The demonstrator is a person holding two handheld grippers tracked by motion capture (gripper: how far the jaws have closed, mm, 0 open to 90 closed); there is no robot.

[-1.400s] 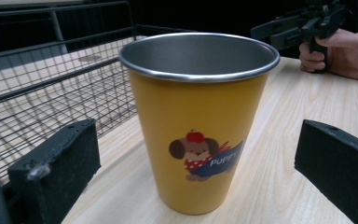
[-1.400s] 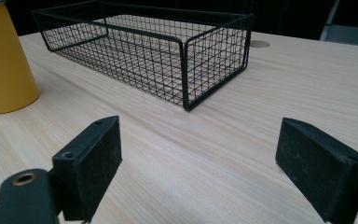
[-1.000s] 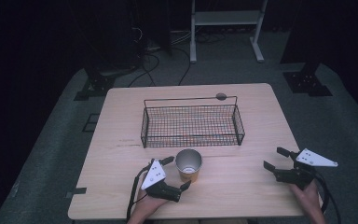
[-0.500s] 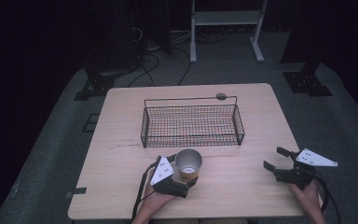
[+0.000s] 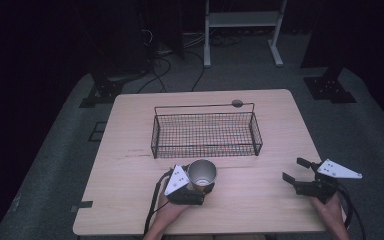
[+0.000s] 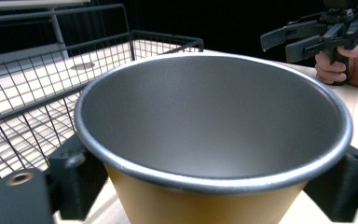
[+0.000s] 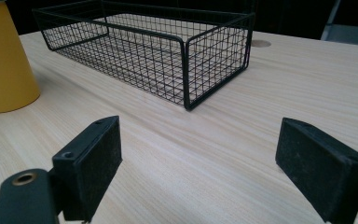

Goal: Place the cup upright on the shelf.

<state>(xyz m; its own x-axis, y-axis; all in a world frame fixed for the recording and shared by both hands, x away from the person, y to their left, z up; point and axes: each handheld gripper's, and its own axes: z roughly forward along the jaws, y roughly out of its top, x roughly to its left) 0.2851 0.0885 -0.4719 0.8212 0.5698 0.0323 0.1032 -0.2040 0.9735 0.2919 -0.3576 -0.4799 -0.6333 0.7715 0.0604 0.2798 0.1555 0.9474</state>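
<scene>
A yellow cup (image 5: pixel 201 173) with a grey metal inside stands upright on the wooden table (image 5: pixel 130 125), just in front of the black wire basket (image 5: pixel 155 136). My left gripper (image 5: pixel 201 187) is open, one jaw on each side of the cup (image 6: pixel 205 140) low on its wall; whether the jaws touch it I cannot tell. My right gripper (image 5: pixel 292 169) rests open near the table's front right, nothing between its jaws (image 7: pixel 198 158). From there the cup (image 7: pixel 4 60) is far left.
The basket (image 7: pixel 168 46) lies empty across the middle of the table, its handle bar along the far side. A small round grey disc (image 5: pixel 237 103) sits behind it. Bare wood stretches between the two grippers. A white stand (image 5: pixel 240 20) is on the floor beyond.
My left gripper has slid forward and right until its jaws flank the cup. The cup and the right gripper have stayed put.
</scene>
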